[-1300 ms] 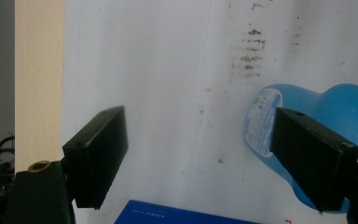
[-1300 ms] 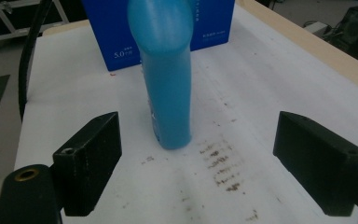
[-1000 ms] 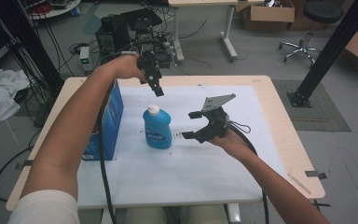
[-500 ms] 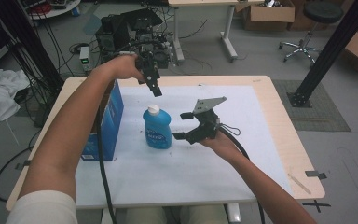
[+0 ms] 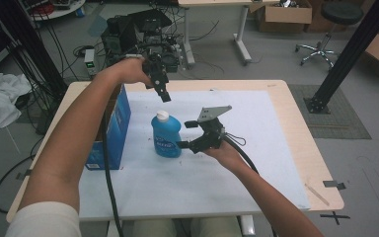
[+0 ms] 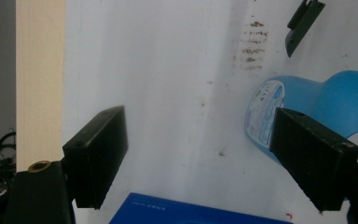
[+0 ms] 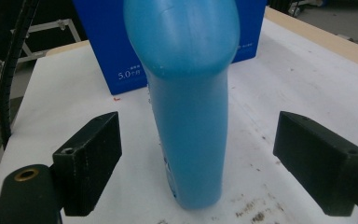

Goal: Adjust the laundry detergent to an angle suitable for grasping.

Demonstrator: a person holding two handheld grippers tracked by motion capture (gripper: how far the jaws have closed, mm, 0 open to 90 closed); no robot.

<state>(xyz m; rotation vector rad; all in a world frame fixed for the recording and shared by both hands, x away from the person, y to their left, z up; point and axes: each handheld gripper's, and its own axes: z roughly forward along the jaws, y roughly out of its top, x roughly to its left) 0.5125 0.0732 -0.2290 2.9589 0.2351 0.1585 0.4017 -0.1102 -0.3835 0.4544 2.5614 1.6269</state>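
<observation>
I see the blue bottle (image 5: 166, 135) standing up on the white sheet (image 5: 256, 148) that covers the table. It is my landmark. My right gripper (image 5: 187, 134) is just beside the bottle, on its right, low down by the body. Its jaws are wide apart, one on each side of the bottle (image 7: 186, 102), and not touching it yet. My left gripper (image 5: 164, 94) hangs above the bottle's white cap (image 5: 162, 116), with its jaws apart too, holding nothing.

I think the bottle is smooth plastic, so it could slip. It looks full enough to be a bit heavy, and it is tall, so a bump could tip it. I would squeeze the flat middle of the body, not the round shoulder.

The blue box (image 5: 107, 133) stands close on the bottle's left. It could get in the way if the bottle slides that way.
</observation>
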